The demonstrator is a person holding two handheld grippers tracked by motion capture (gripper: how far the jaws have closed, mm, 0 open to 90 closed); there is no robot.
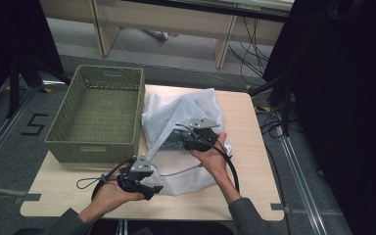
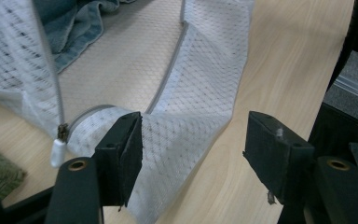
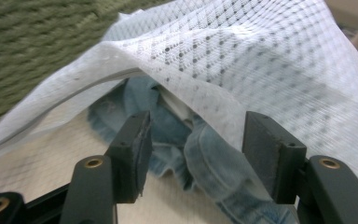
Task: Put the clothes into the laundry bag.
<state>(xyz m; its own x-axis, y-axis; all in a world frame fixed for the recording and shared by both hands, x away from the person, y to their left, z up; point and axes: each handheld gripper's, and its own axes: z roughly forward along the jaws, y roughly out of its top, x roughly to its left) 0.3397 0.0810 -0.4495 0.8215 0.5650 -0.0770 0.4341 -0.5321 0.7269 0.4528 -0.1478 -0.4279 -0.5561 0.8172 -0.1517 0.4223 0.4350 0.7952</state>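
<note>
A white mesh laundry bag [image 1: 181, 115] lies on the wooden table [image 1: 254, 147], its zipped mouth gaping toward me. Blue denim cloth [image 3: 214, 163] sits inside it under the raised mesh [image 3: 261, 65]. My right gripper [image 1: 182, 141] is at the bag's mouth; in the right gripper view it [image 3: 196, 149] is open, with the denim just ahead of the pads and nothing pressed. My left gripper [image 1: 154, 188] hovers by the bag's near flap. In the left gripper view it [image 2: 193, 149] is open over the mesh flap [image 2: 200, 84], beside the zipper pull [image 2: 58, 151].
A green woven basket [image 1: 88, 147] stands at the table's left, touching the bag's side; its wall [image 3: 37, 46] is behind the mesh. Bare wood lies to the right of the bag. Black curtains and cables surround the table.
</note>
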